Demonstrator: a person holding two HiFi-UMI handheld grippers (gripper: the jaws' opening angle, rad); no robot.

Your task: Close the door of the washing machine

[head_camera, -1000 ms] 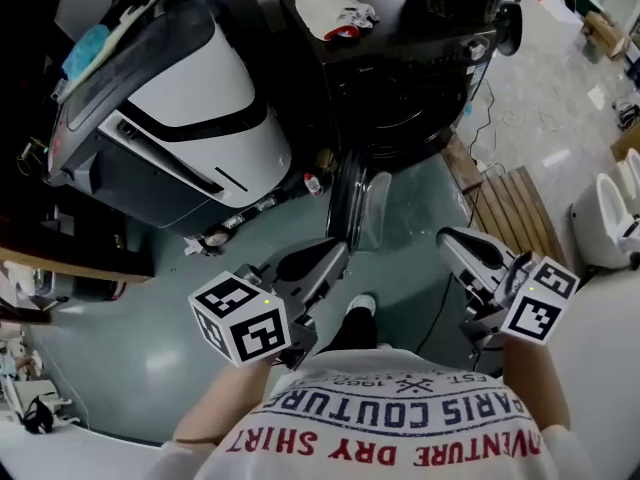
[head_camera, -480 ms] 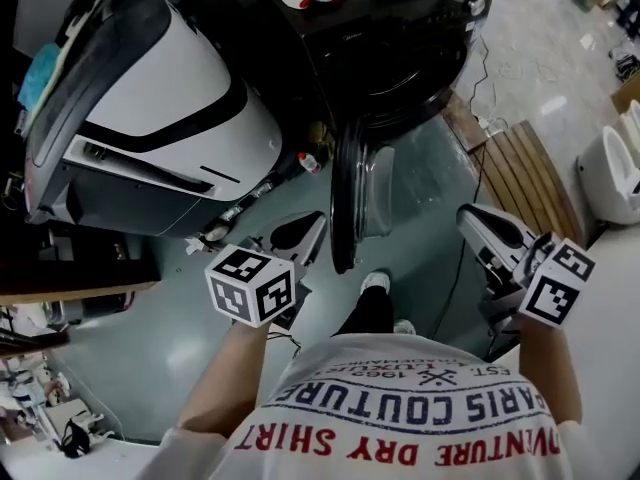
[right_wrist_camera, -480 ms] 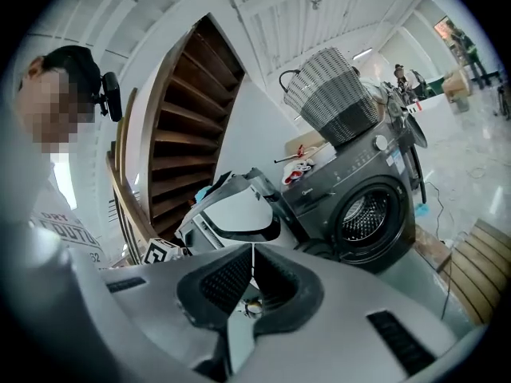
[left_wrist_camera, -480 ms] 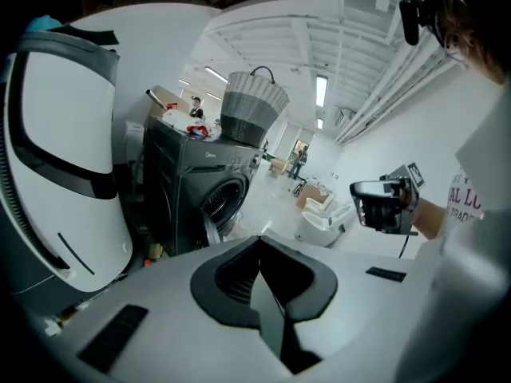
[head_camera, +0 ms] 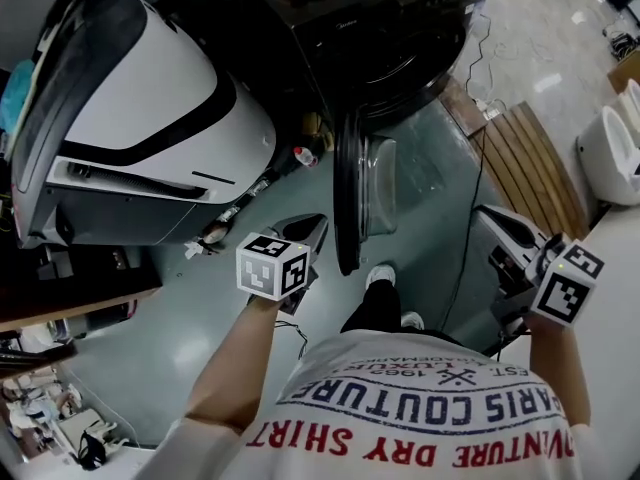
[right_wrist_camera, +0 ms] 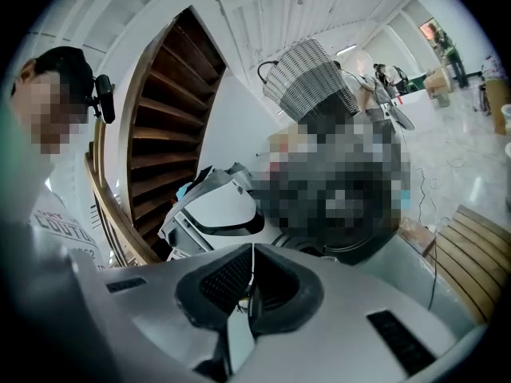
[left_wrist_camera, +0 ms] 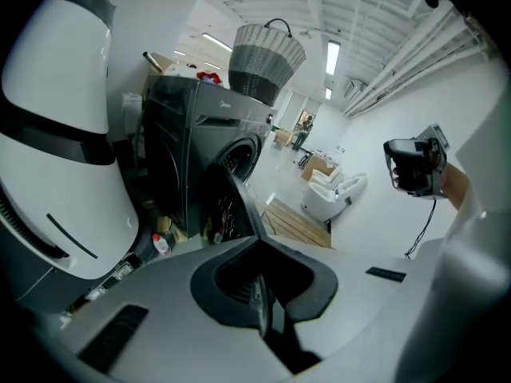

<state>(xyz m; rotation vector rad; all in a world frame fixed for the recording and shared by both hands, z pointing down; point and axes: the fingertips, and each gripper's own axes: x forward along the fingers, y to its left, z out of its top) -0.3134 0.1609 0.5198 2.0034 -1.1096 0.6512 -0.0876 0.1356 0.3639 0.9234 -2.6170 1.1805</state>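
Left gripper [head_camera: 316, 226] and right gripper [head_camera: 487, 220] jaws are pressing together, empty. Door [head_camera: 349, 193] is hanging open edge-on; washing machine [head_camera: 390, 38] top is getting cut off.

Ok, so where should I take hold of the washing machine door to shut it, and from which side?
Take the door by its rim at the free end, nearest you, coming from its left with the left tool. The door stands open, edge-on, its glass bulge facing right, so the outer face is on the left. A push there will probably do.
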